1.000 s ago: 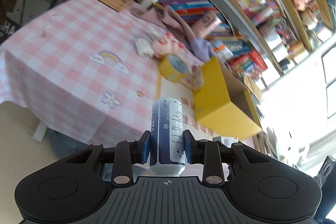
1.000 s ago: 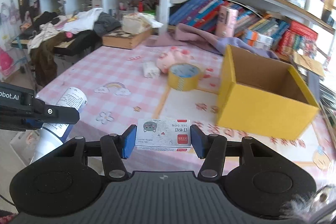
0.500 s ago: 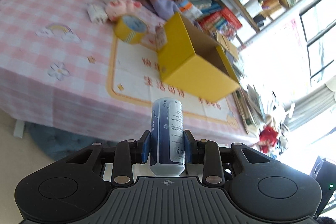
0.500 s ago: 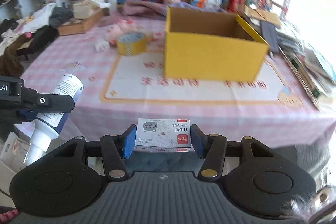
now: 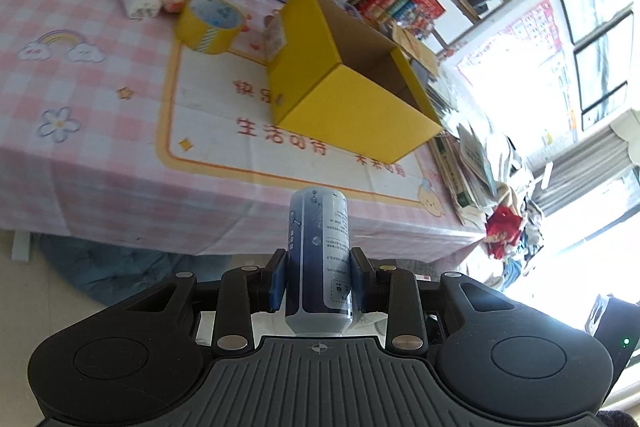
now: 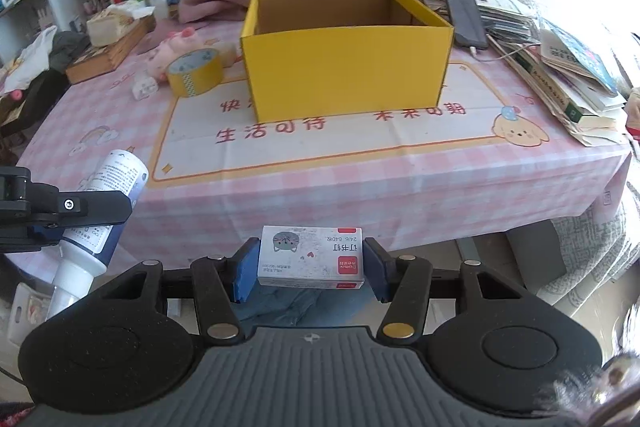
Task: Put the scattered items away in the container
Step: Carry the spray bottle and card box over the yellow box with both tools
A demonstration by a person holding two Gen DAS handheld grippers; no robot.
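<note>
Printed in red Chinese characters on the white, orange-bordered mat (image 6: 320, 143) over the pink checked tablecloth: "生活" legible at the start of the lower line, at 7 o'clock from the yellow cardboard box (image 6: 348, 75); "快" of the upper line at its left; other characters stylised, not surely readable. On the small white staple box with a cat drawing (image 6: 311, 255), seen upside down: "订书钉", "24/6", a red brand patch too small to read. On the blue-and-white tube (image 5: 319, 251): fine print, illegible.
</note>
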